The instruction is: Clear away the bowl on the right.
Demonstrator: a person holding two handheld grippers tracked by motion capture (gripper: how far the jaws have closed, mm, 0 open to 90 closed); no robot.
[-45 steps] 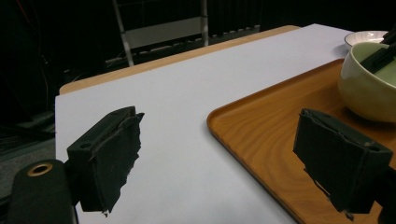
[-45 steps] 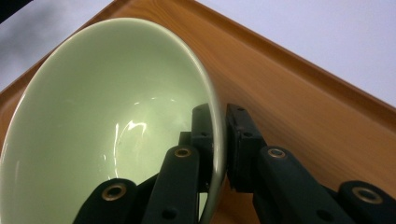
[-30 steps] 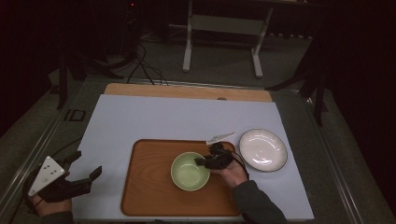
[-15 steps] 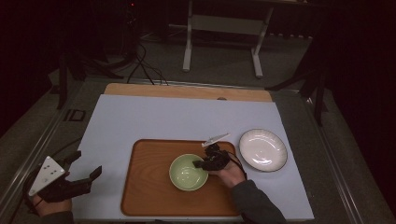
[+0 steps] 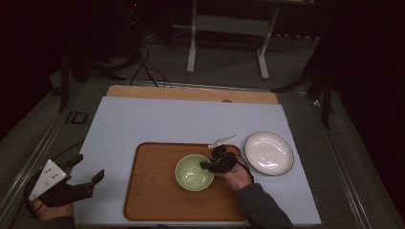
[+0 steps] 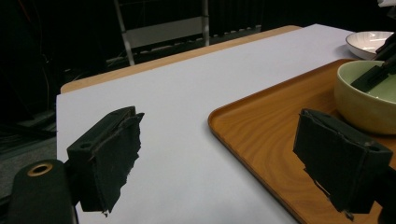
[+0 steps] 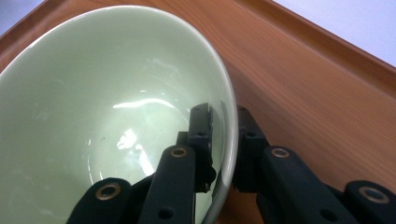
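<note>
Lower centre of the high view: right gripper (image 5: 206, 165) clenched on the rim of the green bowl (image 5: 193, 172), one jaw inside, one outside. Glazed ceramic likely stiff, slippery, breakable; the rim gives purchase. Left gripper (image 5: 88, 169) gapes, holding nothing.

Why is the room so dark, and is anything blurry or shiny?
High view: surroundings nearly black, table lit. Right gripper view: bright glare streaks inside the green bowl, near jaws soft. Left gripper view: jaws sharp, white plate farther off slightly blurred.
</note>
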